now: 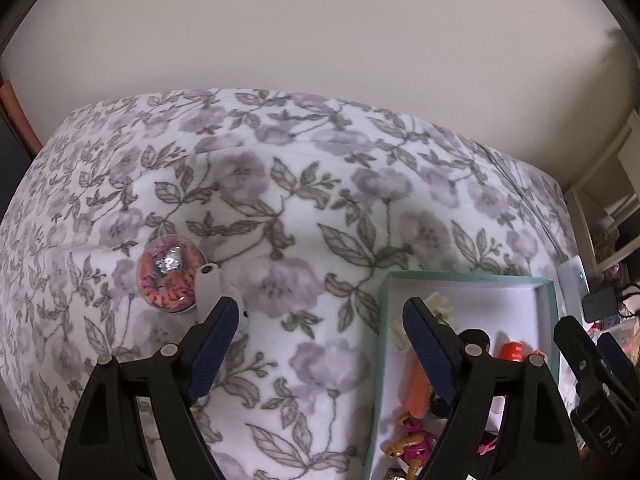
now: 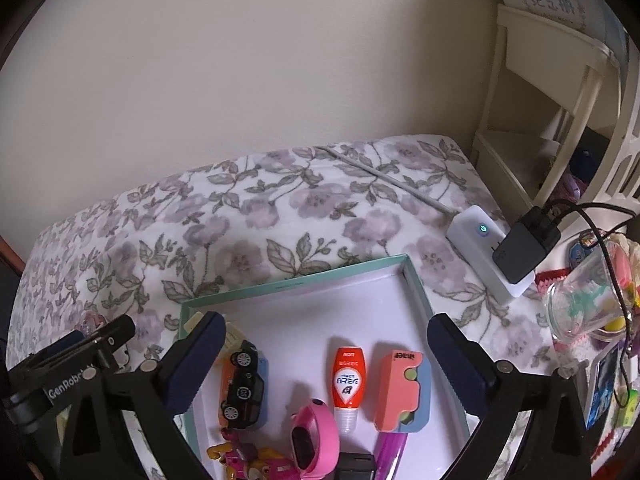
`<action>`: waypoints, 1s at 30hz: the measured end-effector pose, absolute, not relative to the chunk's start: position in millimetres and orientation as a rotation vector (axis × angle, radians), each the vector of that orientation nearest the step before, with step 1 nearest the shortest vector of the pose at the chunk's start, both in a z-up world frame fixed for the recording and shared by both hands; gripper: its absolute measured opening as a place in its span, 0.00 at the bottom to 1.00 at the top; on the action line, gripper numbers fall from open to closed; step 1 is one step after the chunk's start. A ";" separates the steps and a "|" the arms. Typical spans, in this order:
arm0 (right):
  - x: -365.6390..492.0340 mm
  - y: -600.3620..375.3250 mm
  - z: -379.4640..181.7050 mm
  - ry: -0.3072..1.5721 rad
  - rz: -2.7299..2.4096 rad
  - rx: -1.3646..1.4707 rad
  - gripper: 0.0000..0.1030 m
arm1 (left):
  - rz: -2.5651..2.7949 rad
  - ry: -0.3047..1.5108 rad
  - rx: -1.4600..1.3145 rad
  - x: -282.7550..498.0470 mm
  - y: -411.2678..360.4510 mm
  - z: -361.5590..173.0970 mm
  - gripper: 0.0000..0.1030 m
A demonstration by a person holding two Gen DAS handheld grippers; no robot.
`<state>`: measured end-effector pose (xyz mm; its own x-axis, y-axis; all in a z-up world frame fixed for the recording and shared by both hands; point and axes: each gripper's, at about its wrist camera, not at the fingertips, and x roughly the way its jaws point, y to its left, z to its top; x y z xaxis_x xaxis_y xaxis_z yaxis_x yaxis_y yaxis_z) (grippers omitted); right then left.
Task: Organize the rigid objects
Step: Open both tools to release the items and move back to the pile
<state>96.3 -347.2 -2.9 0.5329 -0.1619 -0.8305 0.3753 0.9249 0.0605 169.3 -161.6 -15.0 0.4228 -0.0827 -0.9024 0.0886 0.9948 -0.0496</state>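
Toys lie in the shallow green-edged cardboard box with a white floor (image 2: pixel 294 282) at the bottom of the right view: a black toy car (image 2: pixel 242 386), a small red bottle (image 2: pixel 347 376), a pink and blue plastic case (image 2: pixel 402 392) and a pink toy watch (image 2: pixel 316 436). Over them the right gripper (image 2: pixel 326 364) is spread wide, holding nothing. At the bottom of the left view the left gripper (image 1: pixel 320 344) is spread wide too, empty, over the flowery blanket (image 1: pixel 280 200). A clear round ball with orange bits inside (image 1: pixel 170 280) sits on the blanket, left of middle
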 end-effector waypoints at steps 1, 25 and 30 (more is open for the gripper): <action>96.7 -345.8 -2.7 0.957 -0.322 0.239 0.99 | -0.103 1.128 0.002 170.1 -159.5 -14.7 0.82; 124.5 -235.4 -2.4 0.948 -0.056 0.161 0.99 | 0.094 1.152 -0.066 202.0 -30.3 1.0 0.82; 132.7 -198.8 -9.1 0.940 0.007 0.134 0.99 | 0.156 1.169 -0.106 207.5 16.2 -3.5 0.82</action>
